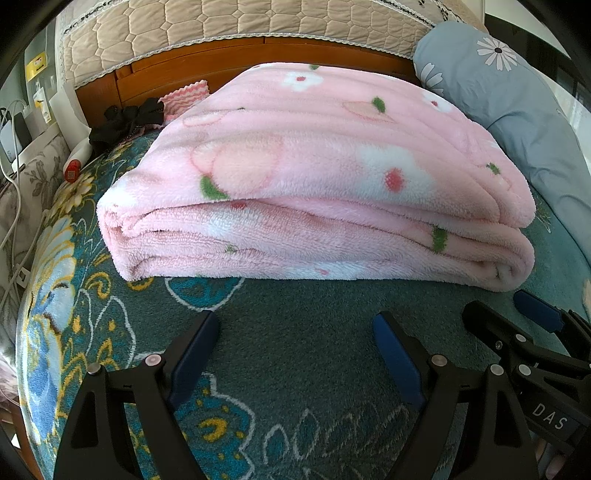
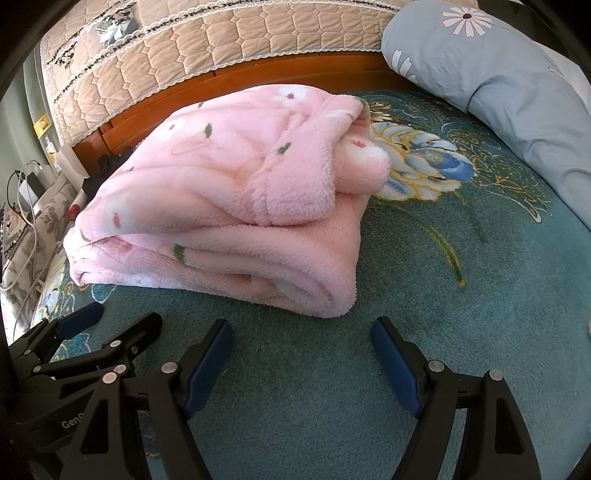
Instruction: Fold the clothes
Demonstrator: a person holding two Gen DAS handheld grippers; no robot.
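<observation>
A pink fleece garment [image 1: 314, 192] with white flowers lies folded in a thick stack on the teal floral bedspread [image 1: 303, 332]. In the right wrist view the same pink stack [image 2: 229, 206] shows a rolled end sticking out at its right side. My left gripper [image 1: 295, 328] hovers open just in front of the stack, nothing between its blue pads. My right gripper [image 2: 301, 338] is open too, close before the stack's near right corner, empty. Each gripper shows in the other's view: the right gripper [image 1: 517, 317] at the lower right, the left gripper [image 2: 122, 325] at the lower left.
A grey-blue daisy-print pillow [image 1: 517, 103] lies to the right of the stack. Behind stands a wooden headboard [image 1: 221, 66] draped with a beige quilted cover [image 1: 221, 26]. A black cloth item [image 1: 125, 122] lies behind the stack at the left. Cables and chargers [image 1: 14, 122] sit off the bed's left edge.
</observation>
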